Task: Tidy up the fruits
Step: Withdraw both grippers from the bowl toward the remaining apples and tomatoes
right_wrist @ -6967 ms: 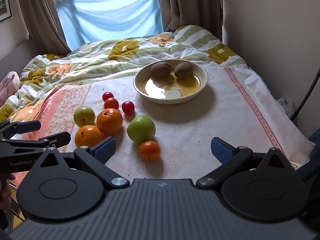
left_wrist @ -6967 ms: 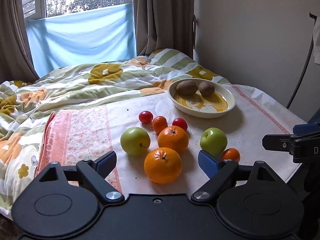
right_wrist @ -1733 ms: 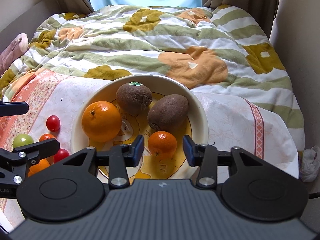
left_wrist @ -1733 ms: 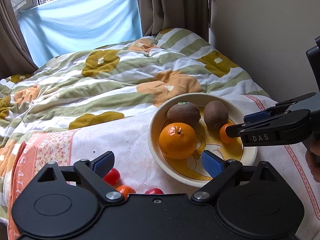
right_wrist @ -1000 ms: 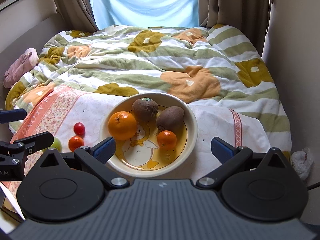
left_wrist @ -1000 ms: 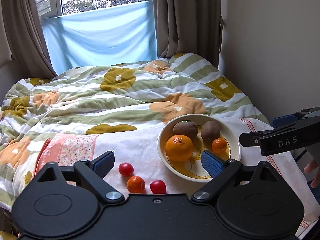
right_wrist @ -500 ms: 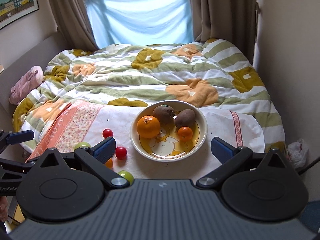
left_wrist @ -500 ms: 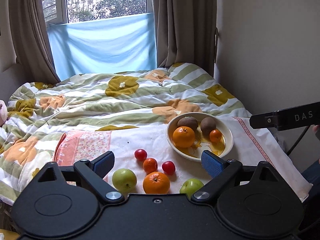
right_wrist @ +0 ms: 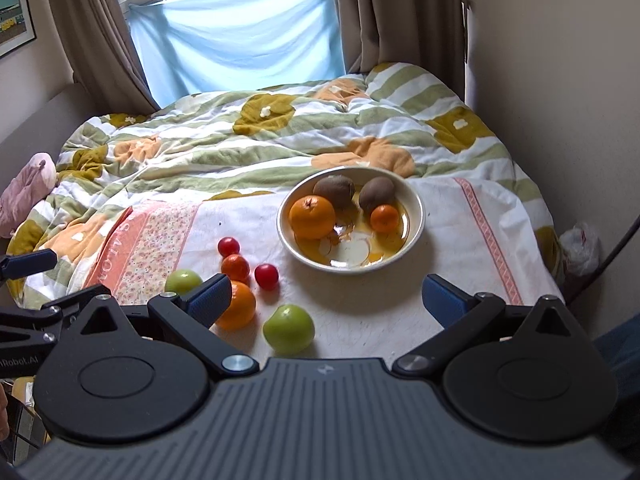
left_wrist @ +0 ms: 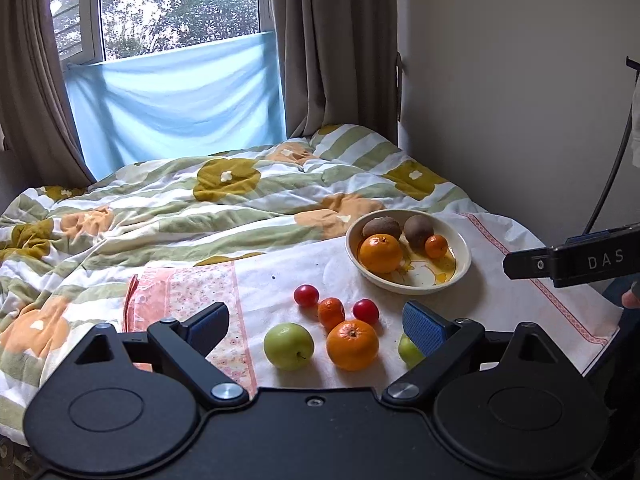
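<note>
Six fruits (right_wrist: pixel 289 328) lie loose beside the bowl (right_wrist: pixel 416 216) (likely rollers); both grippers (left_wrist: pixel 316 324) (right_wrist: pixel 326 296) gape, empty.

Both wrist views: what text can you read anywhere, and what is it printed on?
"DAS": white letters on the right gripper, seen in the left wrist view.
"nRobot.AI": cut off at the frame edge, on the left gripper, seen in the right wrist view.
"S A L O": partial letters on the pink cloth border.

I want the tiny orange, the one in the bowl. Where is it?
The small orange sits inside the bowl on its right side in the right wrist view, just in front of a kiwi and right of the big orange.
</note>
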Demonstrator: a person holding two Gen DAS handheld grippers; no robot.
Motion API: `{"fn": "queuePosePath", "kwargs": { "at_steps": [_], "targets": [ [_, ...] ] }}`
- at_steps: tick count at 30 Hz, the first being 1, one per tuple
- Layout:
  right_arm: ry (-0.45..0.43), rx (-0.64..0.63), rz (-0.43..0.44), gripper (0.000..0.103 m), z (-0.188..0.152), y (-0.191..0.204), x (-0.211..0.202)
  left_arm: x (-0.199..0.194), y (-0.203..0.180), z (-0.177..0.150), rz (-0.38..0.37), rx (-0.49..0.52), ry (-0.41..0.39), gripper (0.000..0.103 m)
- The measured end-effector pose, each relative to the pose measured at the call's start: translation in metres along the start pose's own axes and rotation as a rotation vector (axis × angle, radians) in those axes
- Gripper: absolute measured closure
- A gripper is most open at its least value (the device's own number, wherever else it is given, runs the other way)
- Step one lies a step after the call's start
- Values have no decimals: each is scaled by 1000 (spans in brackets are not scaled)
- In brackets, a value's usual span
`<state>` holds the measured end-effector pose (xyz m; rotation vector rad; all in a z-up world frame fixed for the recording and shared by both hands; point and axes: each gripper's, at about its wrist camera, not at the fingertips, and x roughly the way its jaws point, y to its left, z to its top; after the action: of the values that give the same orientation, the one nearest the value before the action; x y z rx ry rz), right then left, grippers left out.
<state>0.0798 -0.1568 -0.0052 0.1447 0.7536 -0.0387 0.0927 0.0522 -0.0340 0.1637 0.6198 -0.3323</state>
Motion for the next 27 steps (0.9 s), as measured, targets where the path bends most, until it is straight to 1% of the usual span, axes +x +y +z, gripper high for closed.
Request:
{"fn": "queuePosePath", "kwargs": {
  "at_steps": [5, 12, 18, 22, 27],
  "targets": [
    [19, 18, -34, 0, -20, 17, 20, 19, 24, -12, -28, 11, 12, 7],
    [35, 31, -71, 0, -45, 31, 57, 59, 41, -30, -51, 46, 37, 7],
    [44, 41, -85, 0, -60, 36, 90, 96, 46, -43, -73, 98, 56, 8],
    [60, 49, -84, 0, -64, 36, 111, 120, 46, -48, -80, 125, 78, 11],
    [67, 67, -86, 0, -65, 35, 127, 144, 42, -51, -87, 148, 113, 15]
  ]
}}
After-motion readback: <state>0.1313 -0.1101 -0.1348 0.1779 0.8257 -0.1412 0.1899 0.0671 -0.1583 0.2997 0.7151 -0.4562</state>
